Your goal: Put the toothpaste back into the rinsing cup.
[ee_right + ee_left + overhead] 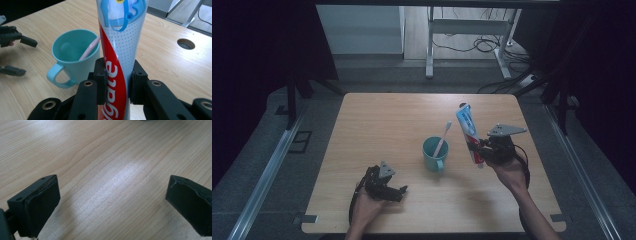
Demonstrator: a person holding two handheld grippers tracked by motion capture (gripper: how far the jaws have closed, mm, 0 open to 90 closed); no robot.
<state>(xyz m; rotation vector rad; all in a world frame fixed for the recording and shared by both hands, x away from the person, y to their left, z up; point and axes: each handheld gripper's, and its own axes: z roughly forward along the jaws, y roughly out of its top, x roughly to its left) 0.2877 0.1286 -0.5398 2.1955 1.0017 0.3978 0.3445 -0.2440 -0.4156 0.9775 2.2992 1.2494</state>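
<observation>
A teal mug (433,153) stands mid-table with a pink toothbrush (442,138) leaning out of it; the right gripper view has the mug (72,53) and the toothbrush (89,48) just left of the jaws. My right gripper (479,150) is shut on a toothpaste tube (468,131), held above the table to the right of the mug. The tube (120,50) rises upright between the pads (101,82). My left gripper (396,192) rests open at the front left, its jaws wide over bare wood (112,192).
The wooden table (382,120) has a round cable hole (186,43) near its far right corner. Beyond the far edge stand a white desk frame (467,35) and floor cables. Metal rails run along both sides.
</observation>
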